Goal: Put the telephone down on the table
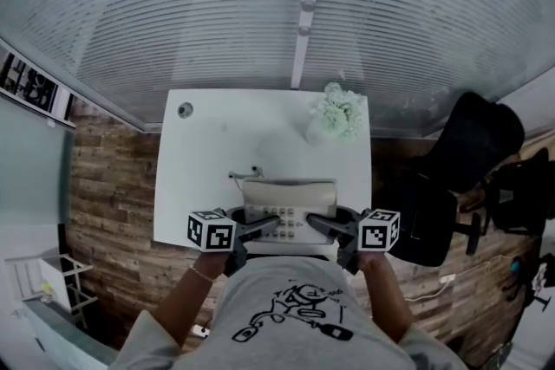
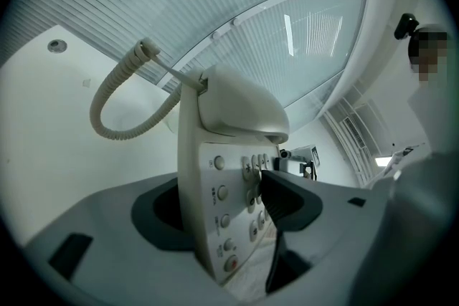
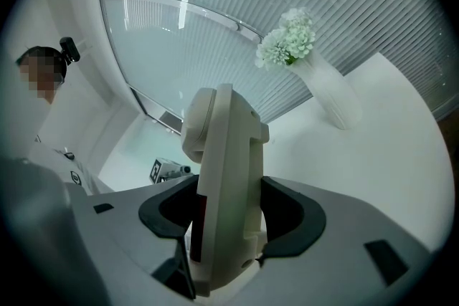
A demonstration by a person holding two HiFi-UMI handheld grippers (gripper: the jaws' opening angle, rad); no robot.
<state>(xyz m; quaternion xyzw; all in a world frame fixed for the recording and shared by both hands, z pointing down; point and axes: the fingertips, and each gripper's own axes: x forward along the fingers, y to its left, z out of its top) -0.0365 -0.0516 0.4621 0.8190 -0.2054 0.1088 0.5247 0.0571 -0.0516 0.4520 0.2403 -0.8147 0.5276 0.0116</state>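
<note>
A cream desk telephone (image 1: pixel 289 197) with its handset (image 2: pixel 237 107) on the cradle is held between both grippers over the near part of the white table (image 1: pixel 217 160). My left gripper (image 1: pixel 267 226) is shut on its left end, one jaw against the keypad (image 2: pixel 251 190). My right gripper (image 1: pixel 317 225) is shut on its right end (image 3: pixel 226 175). The coiled cord (image 2: pixel 115 107) loops out to the left. I cannot tell whether the telephone's base touches the tabletop.
A white vase of pale flowers (image 1: pixel 334 119) stands at the table's far right, also in the right gripper view (image 3: pixel 326 86). A round cable grommet (image 1: pixel 185 109) sits at the far left corner. Dark office chairs (image 1: pixel 473 160) stand right of the table.
</note>
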